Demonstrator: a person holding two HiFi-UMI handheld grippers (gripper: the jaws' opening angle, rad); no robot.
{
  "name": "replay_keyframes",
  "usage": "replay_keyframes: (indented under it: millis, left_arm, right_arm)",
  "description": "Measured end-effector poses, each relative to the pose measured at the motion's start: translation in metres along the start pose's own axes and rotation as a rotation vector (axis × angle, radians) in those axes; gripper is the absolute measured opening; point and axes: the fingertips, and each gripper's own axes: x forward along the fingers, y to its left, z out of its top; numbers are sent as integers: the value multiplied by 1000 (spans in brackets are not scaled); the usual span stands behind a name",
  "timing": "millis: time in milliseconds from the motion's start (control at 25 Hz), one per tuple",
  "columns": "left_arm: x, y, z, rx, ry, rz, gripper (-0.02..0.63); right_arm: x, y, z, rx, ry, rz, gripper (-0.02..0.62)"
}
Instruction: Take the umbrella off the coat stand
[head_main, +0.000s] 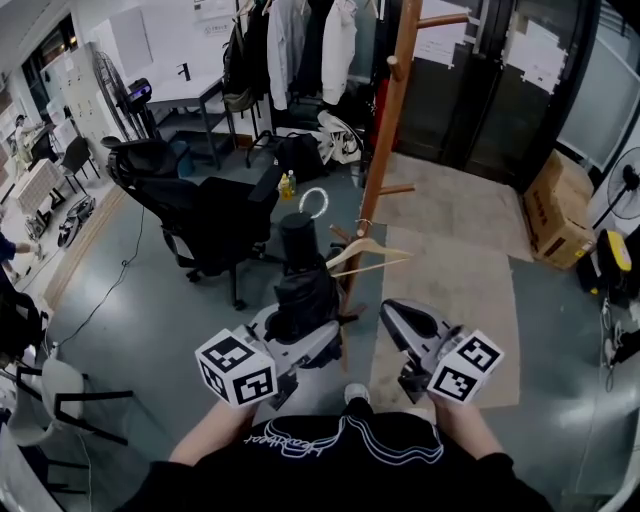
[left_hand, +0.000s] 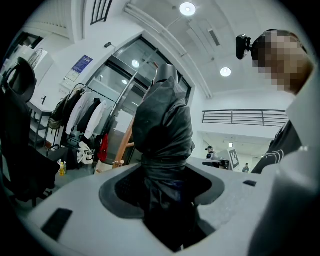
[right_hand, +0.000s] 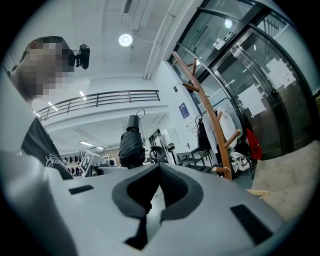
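I'm looking into what is clearly working as an open office or lab workroom. A black office chair (head_main: 205, 225) is standing on the grey floor near a white desk (head_main: 190, 90). Coats are hanging on a garment rack (head_main: 290, 40), and a wooden coat stand (head_main: 390, 110) is rising beside paper-covered glass doors (head_main: 490, 100). A cardboard box (head_main: 560, 215) is sitting against the wall. Round ceiling lights (left_hand: 187, 8) are shining above a railed gallery (left_hand: 245, 117).

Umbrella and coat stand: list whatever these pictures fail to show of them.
- Umbrella lower end: left gripper view, sunk between the fingers of the left gripper; head view, behind that gripper.
- Coat stand top: head view, cut off by the upper edge.
- Coat stand foot: head view, behind the left gripper.
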Motion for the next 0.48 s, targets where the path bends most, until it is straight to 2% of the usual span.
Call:
replay_keyframes:
  millis: [480]
  left_arm:
    - [31,2,6,-8,15,-15,238]
  right_arm:
    - [-5,-29,13,13,4,-21,2]
